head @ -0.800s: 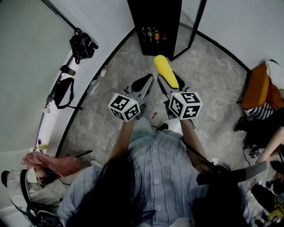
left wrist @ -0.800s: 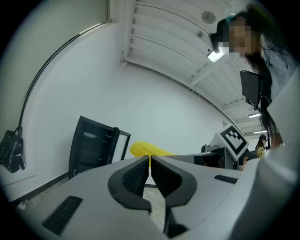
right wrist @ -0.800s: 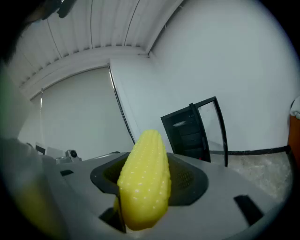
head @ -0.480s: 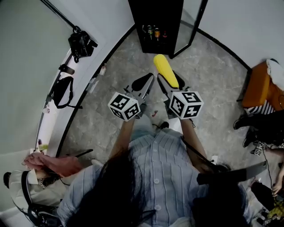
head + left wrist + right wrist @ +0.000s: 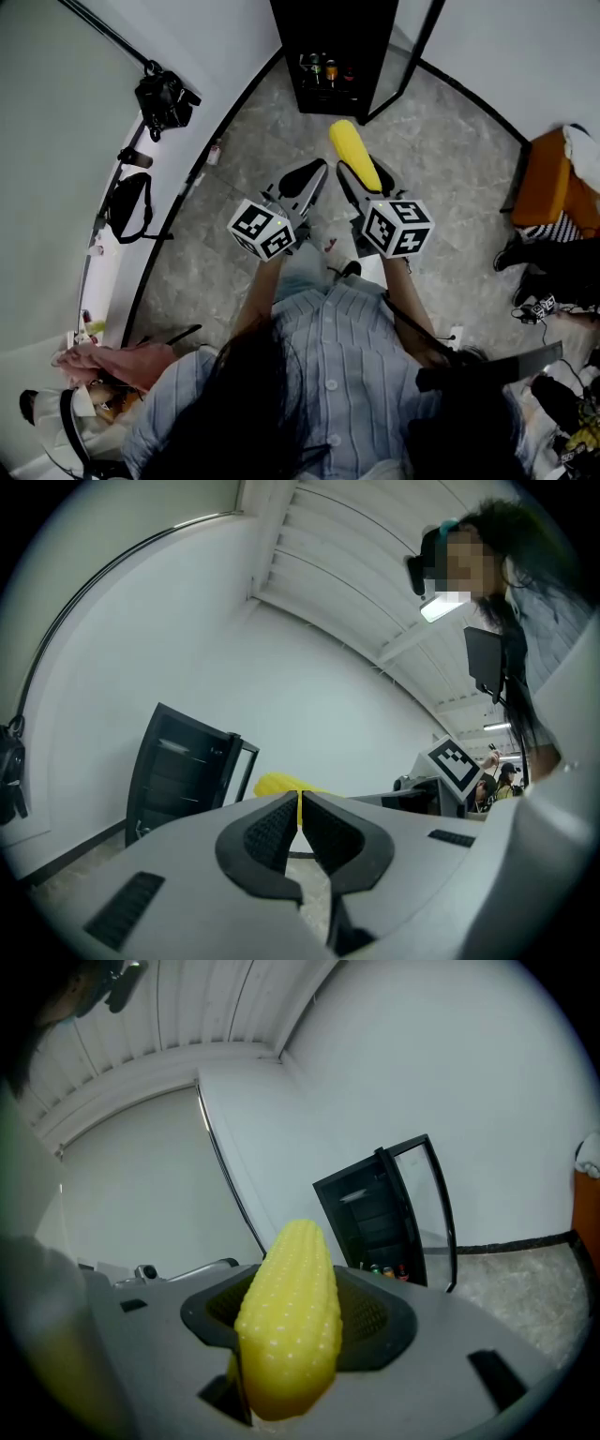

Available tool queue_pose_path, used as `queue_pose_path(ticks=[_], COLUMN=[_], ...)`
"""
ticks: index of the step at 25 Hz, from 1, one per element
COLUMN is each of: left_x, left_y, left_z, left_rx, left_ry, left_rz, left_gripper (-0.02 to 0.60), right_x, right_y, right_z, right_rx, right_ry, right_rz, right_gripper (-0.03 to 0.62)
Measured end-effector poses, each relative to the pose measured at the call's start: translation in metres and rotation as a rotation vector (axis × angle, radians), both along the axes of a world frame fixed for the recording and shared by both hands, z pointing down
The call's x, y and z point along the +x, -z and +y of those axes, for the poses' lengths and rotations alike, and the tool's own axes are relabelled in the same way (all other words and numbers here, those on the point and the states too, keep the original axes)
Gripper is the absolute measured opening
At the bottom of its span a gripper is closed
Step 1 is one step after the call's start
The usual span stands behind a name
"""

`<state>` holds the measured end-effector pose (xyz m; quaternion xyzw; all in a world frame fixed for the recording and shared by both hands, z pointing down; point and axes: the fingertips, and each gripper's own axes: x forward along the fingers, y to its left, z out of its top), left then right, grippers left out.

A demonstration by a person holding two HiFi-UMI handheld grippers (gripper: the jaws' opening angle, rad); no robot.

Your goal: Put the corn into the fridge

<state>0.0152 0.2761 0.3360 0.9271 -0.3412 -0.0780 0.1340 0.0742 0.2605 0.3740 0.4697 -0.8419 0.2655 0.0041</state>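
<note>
A yellow corn cob (image 5: 354,155) sticks out forward from my right gripper (image 5: 364,174), whose jaws are shut on its lower half. In the right gripper view the corn (image 5: 291,1316) fills the gap between the black pads and points toward the black fridge (image 5: 370,1213). The fridge (image 5: 328,47) stands ahead on the floor with its glass door (image 5: 412,47) swung open to the right, and a few bottles (image 5: 328,73) show on a low shelf. My left gripper (image 5: 305,176) is level beside the right one, shut with nothing in it (image 5: 300,822).
A dark camera bag (image 5: 164,94) and a black pouch (image 5: 131,197) hang along the curved left wall. An orange seat (image 5: 548,183) and someone's legs are at the right. Another person's hand (image 5: 103,354) shows at the lower left. Grey stone floor (image 5: 244,141) lies before the fridge.
Both grippers and the corn hold nearly the same place. The hand at the lower left has slid downward in view, and the legs at the right have shifted.
</note>
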Motion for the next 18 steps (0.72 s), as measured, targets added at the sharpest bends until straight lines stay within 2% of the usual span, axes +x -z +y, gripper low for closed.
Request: queue_pose_path(ticks=[7, 18], left_x=[-0.044, -0.111], left_y=[-0.005, 0.004], left_z=[-0.054, -0.123], left_rx=[-0.012, -0.004], left_ry=[-0.036, -0.078], left_rz=[-0.038, -0.035], left_gripper=[0.008, 0.008], right_x=[-0.037, -0.097], right_y=[-0.005, 0.003], right_z=[-0.052, -0.12], right_rx=[-0.035, -0.023], right_ry=[-0.046, -0.098], right_rz=[-0.009, -0.017], right_gripper=[0.245, 0.245])
